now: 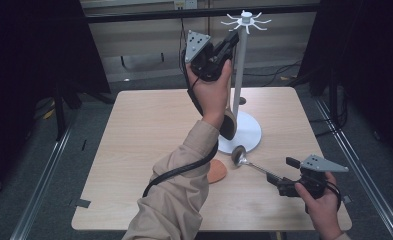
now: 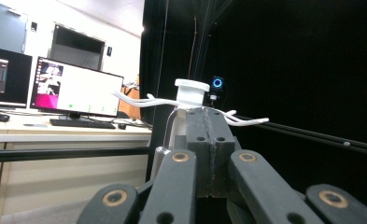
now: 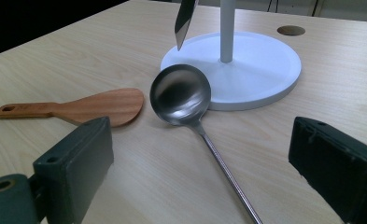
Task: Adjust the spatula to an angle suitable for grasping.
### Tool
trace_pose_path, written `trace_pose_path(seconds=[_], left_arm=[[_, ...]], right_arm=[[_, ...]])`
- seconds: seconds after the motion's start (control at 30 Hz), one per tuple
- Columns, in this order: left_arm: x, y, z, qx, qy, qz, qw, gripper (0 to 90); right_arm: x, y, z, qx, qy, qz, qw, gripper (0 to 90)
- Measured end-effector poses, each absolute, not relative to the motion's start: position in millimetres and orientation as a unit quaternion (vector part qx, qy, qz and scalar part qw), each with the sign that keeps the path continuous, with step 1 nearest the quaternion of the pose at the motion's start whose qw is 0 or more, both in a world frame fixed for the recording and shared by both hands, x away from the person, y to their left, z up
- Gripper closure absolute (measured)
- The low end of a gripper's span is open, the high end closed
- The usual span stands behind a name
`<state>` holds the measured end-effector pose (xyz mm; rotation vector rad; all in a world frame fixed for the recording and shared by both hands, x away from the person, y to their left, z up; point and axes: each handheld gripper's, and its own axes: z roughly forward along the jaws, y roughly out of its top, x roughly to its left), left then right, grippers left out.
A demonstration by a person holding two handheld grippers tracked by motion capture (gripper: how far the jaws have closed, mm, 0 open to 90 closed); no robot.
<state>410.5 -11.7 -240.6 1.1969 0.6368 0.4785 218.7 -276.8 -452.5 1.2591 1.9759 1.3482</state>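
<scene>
My left gripper (image 1: 232,42) is raised beside the top of a white hook stand (image 1: 240,70), its jaws shut (image 2: 209,122) just below the hook crown (image 2: 191,89). A dark spatula (image 1: 228,124) hangs straight down from it, its handle hidden behind the hand and its blade (image 3: 185,21) above the stand's round base (image 3: 260,70). A steel ladle (image 1: 239,156) lies on the table, bowl (image 3: 180,94) up. Its handle runs between the wide-open jaws of my right gripper (image 1: 283,171) (image 3: 202,142) without touching them. A wooden paddle (image 3: 95,106) (image 1: 217,171) lies left of the ladle.
The wooden table (image 1: 144,130) has bare room on its left half. Its front edge runs just under my right hand. A cable hole (image 3: 291,30) sits behind the stand base. Black rails and curtains surround the table; monitors (image 2: 76,88) stand beyond.
</scene>
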Motion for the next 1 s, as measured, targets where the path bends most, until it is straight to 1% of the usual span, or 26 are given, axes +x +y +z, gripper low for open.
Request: trace_pose_path(seconds=[0.5, 0.73, 1.0], left_arm=[[417.6, -6.6, -240.1, 0.551, 0.300, 0.220, 0.747, 90.0], [414.7, -3.9, -240.6, 0.552, 0.299, 0.220, 0.747, 90.0], [401.6, 0.0, -251.7, 0.563, 0.289, 0.215, 0.743, 83.1]], right_arm=[[219.2, -278.0, -454.3, 0.454, 0.715, 0.484, 0.219, 5.7], [219.3, -277.2, -454.5, 0.453, 0.718, 0.482, 0.218, 5.7], [221.1, -278.5, -455.9, 0.455, 0.721, 0.475, 0.221, 5.7]])
